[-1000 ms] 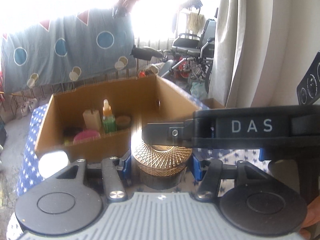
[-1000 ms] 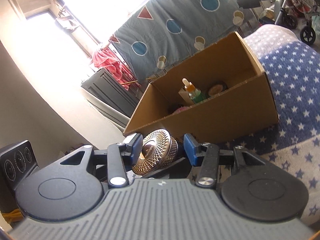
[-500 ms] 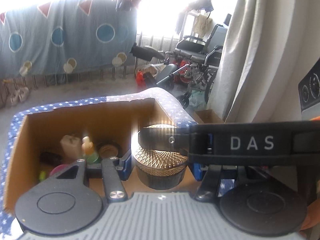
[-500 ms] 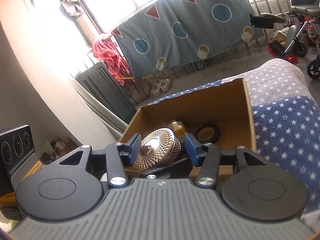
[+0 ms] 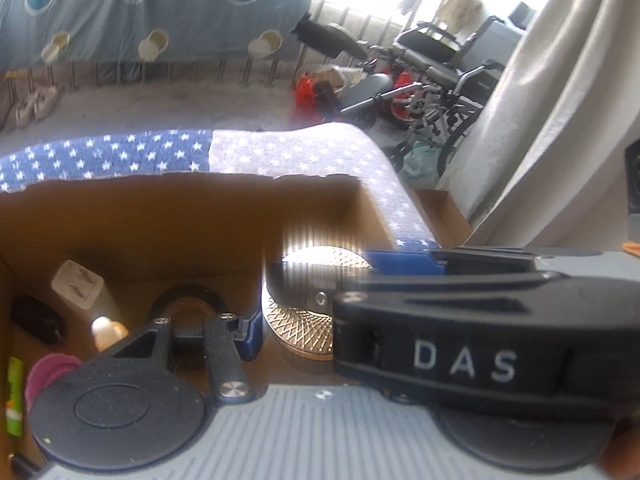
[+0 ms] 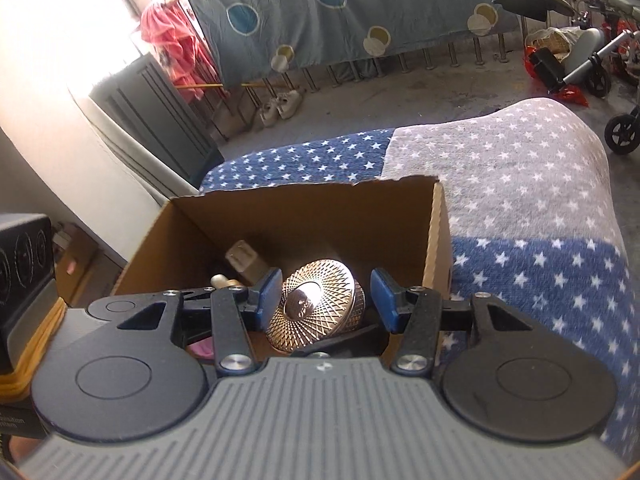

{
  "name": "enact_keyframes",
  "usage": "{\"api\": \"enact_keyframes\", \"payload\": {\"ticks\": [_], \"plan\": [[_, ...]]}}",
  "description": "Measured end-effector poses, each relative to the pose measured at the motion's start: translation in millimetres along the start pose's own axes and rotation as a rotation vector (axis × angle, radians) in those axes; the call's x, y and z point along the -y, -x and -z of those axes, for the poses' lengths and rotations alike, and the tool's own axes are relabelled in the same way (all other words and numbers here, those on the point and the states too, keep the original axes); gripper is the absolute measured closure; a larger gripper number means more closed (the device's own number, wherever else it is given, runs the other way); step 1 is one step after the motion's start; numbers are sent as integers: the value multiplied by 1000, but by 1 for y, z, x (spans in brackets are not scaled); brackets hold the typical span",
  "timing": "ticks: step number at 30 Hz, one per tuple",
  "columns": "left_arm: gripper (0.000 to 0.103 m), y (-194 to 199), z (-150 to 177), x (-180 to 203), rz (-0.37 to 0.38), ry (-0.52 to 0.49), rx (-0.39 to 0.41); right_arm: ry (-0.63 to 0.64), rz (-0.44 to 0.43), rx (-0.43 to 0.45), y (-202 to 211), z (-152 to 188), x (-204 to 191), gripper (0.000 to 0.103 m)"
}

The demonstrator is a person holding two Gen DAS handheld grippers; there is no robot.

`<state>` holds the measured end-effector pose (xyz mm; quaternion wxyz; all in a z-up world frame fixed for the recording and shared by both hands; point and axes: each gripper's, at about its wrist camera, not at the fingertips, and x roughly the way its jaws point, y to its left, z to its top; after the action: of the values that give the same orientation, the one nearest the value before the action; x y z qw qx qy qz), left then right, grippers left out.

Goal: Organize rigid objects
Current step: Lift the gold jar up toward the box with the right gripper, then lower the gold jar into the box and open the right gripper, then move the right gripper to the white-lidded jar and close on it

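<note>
A round gold jar with a lattice-patterned lid (image 6: 316,306) sits between the blue pads of both grippers, over the open cardboard box (image 6: 304,208). My right gripper (image 6: 326,300) has its left pad against the jar and a small gap at its right pad. In the left wrist view the jar (image 5: 304,320) lies between my left gripper's pads (image 5: 248,330), with the right gripper's black "DAS" finger (image 5: 460,344) across it. The left gripper's right pad is hidden. The box holds a beige bottle (image 5: 80,286), a dropper bottle (image 5: 106,330), a dark round tin (image 5: 186,306) and a pink lid (image 5: 44,374).
The box stands on a star-patterned blue and grey blanket (image 6: 520,208). A black device (image 6: 20,276) is at the left. Wheelchairs (image 5: 440,72) and a hanging quilt (image 6: 340,12) are beyond, on the floor. A curtain (image 5: 560,100) hangs at the right.
Both grippers have carried the jar forward and down, from outside the box's front wall to over its inside. The views now look down into the box.
</note>
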<state>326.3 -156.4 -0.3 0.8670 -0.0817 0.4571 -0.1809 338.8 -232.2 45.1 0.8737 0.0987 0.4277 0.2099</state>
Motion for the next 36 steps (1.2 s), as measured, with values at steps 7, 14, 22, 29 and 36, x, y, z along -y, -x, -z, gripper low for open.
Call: {"api": "enact_keyframes", "payload": {"ticks": [7,14,22,29,36], "plan": [[45,-38,-10,-12,26,112,-148,69,32,-15,-23,-16,4,58],[46,-42,-8,-25,74,186,-167,90,37,0,-29,-21,5,58],[44,-13,-3,-16,49,162,-79,88,10,63,-1,-15,-4,58],[36,82,21,2,121,48,61,1,-97,223,89,9,-21,52],[23,205,79,-17,105,-34,244,-15,-180,456,202,85,-52,19]]}}
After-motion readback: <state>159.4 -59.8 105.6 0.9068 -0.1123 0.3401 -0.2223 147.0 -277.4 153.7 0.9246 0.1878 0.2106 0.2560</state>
